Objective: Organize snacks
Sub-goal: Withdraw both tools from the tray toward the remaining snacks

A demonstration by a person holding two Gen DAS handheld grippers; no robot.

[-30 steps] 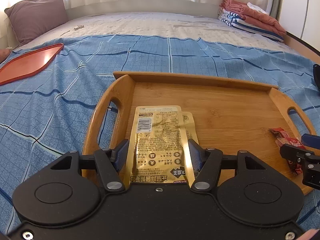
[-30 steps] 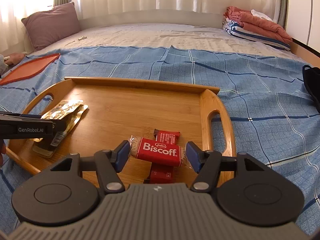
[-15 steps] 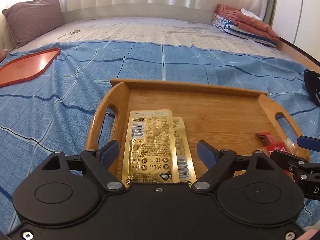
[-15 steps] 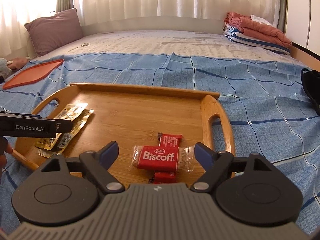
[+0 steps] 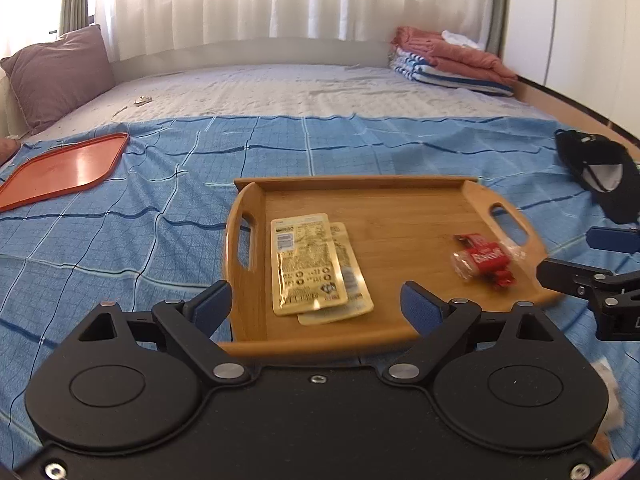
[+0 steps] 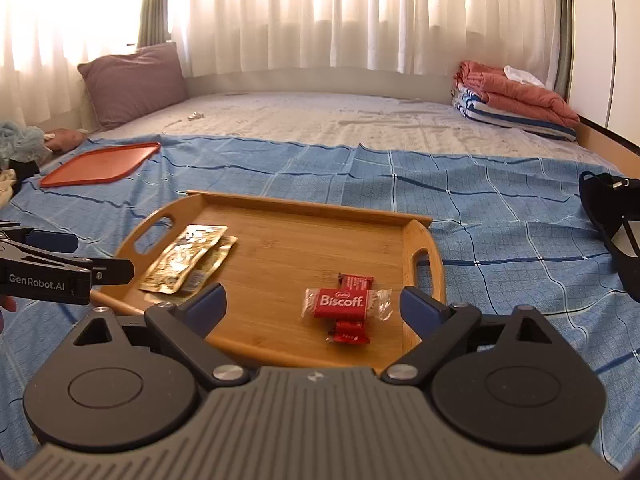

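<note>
Both claws have just been opening and have lifted back from the tray: your left claw [image 5: 316,304] now stands wide with nothing between its pads, the two gold foil sachets [image 5: 310,266] left overlapped near the tray's left handle. Your right claw [image 6: 312,306] is likewise spread and empty; the Biscoff biscuit packs [image 6: 346,306], one crossed over the other, lie near the right handle. Neither pile is touched.

Placement reads as sorting by kind: gold sachets to one end, red biscuits to the other, middle of the bamboo tray [image 5: 400,196] bare. Looks like a finished drop, or nearly.

Tray sits on a bed with a blue checked sheet [image 5: 120,240], soft and slightly rumpled, so expect it to rock if pressed. Farther off: an orange tray [image 6: 100,162] to the left, a black bag [image 6: 612,216] to the right. Beyond, pale quilted mattress, a mauve pillow [image 6: 134,80], folded blankets [image 6: 516,100], white curtains with daylight behind.
</note>
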